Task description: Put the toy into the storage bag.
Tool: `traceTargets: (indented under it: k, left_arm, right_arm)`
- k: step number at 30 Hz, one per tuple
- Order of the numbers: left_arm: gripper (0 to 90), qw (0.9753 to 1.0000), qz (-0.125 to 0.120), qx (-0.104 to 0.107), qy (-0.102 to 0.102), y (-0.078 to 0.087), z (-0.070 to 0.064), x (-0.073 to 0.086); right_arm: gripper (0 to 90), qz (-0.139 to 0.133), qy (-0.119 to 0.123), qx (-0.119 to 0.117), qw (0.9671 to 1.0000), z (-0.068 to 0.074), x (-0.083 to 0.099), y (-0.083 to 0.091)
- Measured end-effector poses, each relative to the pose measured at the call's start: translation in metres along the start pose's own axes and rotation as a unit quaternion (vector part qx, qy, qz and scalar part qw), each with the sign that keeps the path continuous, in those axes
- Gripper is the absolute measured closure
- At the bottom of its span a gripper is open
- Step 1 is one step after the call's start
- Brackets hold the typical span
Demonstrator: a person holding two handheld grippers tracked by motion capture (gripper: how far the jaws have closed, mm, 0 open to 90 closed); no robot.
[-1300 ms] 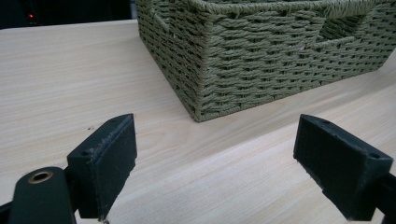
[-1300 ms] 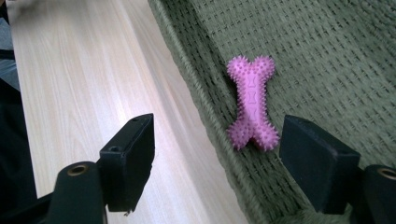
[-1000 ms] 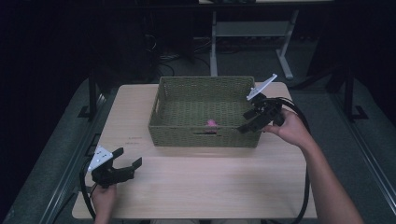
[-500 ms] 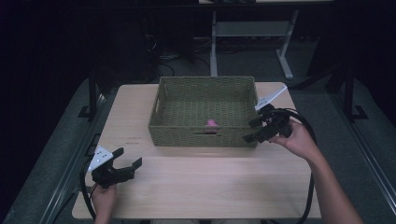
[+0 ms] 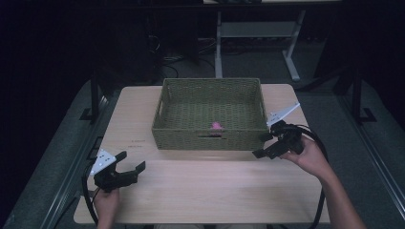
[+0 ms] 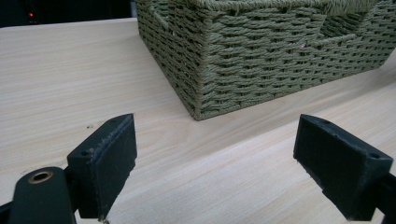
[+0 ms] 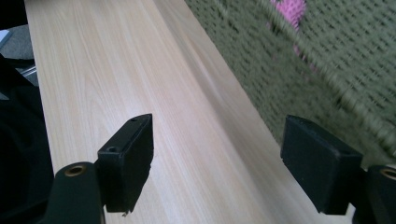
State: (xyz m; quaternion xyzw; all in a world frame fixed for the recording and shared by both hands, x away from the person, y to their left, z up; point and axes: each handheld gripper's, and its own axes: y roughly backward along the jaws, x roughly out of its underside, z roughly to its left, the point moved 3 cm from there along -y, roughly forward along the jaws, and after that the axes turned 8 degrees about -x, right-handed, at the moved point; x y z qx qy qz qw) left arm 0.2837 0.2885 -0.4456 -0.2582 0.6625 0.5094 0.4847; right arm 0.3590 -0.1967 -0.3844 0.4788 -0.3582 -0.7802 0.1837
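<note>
Small pink thing (image 5: 216,125), fuzzy-looking, blurred in right gripper view (image 7: 290,8), lying inside woven basket (image 5: 162,126), on its floor close to the near wall, about mid-length, just behind the handle slot; shape too small to tell. Basket olive-green, rectangular, wicker weave, cut-out handle in near wall, sitting on the far half of the table (image 5: 215,191), roughly centred between left and right edges, back wall near the far edge. Right gripper (image 5: 266,145) held in a hand (image 5: 310,157) just off the basket's near right corner, low over the table near the right edge, jaws spread wide with nothing between them; in right gripper view (image 7: 217,168) bare wood between the jaws, basket wall just beyond the right jaw, pink thing seen past the rim. Left gripper (image 5: 130,162) near the near left corner of the table, held by a hand (image 5: 106,202) at the near edge, jaws wide apart, holding nothing; in left gripper view (image 6: 215,163) basket corner ahead, well apart, bare table between. Grey three-cornered plate on top of each gripper, cable trailing off the table. Between pink thing and either gripper: basket's near wall and rim. Dark floor, desk frame (image 5: 224,33) and cables beyond the far edge.
</note>
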Motion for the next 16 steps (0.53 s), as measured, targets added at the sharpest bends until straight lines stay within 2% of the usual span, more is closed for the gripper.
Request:
traceTargets:
  k: [9,12,16]
  left_arm:
    - [12.8,1.0000,0.001,0.000,-0.005,-0.001,-0.002,0.000]
    - [12.8,1.0000,0.001,0.001,-0.006,-0.002,-0.004,-0.001]
    - [12.8,0.9999,-0.002,0.000,-0.011,-0.001,-0.005,-0.001]
  right_arm:
    - [25.2,0.004,-0.004,0.001,1.0000,0.004,0.017,-0.005]
    - [25.2,-0.002,-0.007,0.000,1.0000,0.006,0.024,-0.007]
    - [24.8,-0.010,-0.010,0.010,0.9999,0.012,0.035,-0.008]
